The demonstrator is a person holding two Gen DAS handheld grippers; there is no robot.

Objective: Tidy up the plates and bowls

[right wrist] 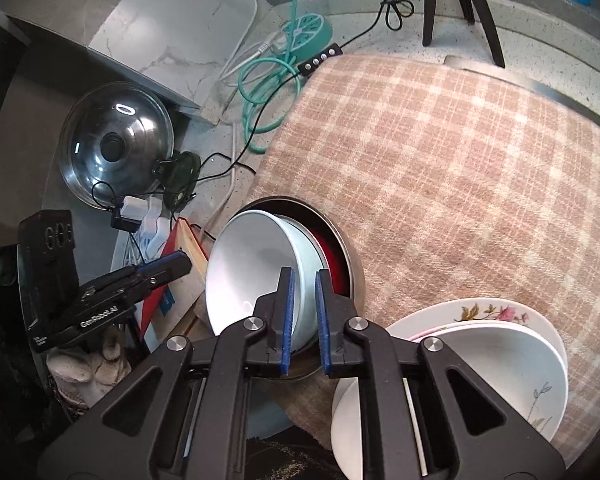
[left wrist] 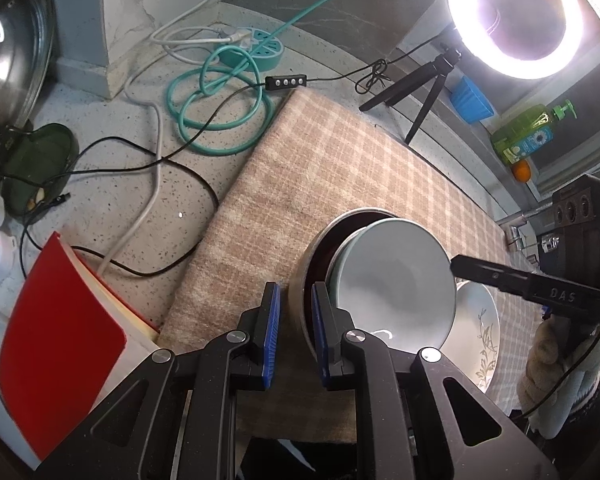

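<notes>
A steel bowl with a dark red inside stands on the plaid cloth. A pale blue bowl sits tilted inside it. My left gripper is shut on the steel bowl's rim, one finger inside, one outside. My right gripper is shut on the pale blue bowl's wall; the steel bowl shows behind it. The right gripper also shows in the left wrist view. White floral plates are stacked at the right, also visible in the left wrist view.
A red book lies left of the cloth. Cables and a teal power strip lie on the speckled counter. A pot lid leans at the left. A ring light on a tripod, soap bottle stand behind.
</notes>
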